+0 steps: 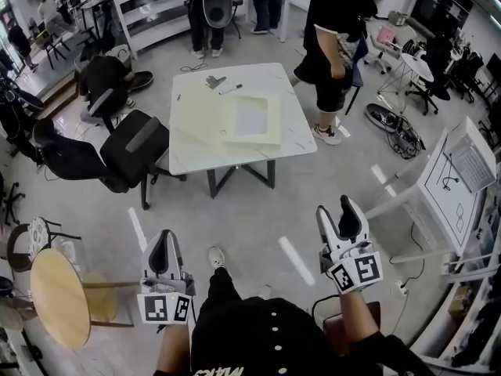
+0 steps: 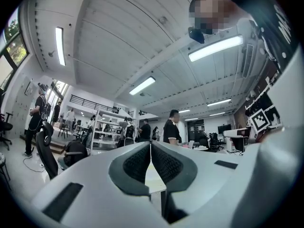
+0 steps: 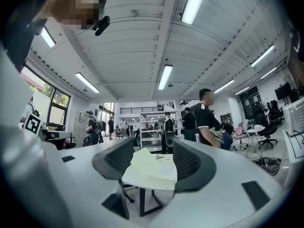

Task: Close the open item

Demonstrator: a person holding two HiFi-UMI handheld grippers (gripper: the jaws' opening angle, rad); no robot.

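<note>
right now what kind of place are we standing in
Probably a shared lab or workshop-style office. A black office chair sits beside a white table, a shelving rack stands at the back, and a whiteboard stands on the right.

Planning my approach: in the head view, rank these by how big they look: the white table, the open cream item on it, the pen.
1. white table
2. open cream item
3. pen, far the smallest
</note>
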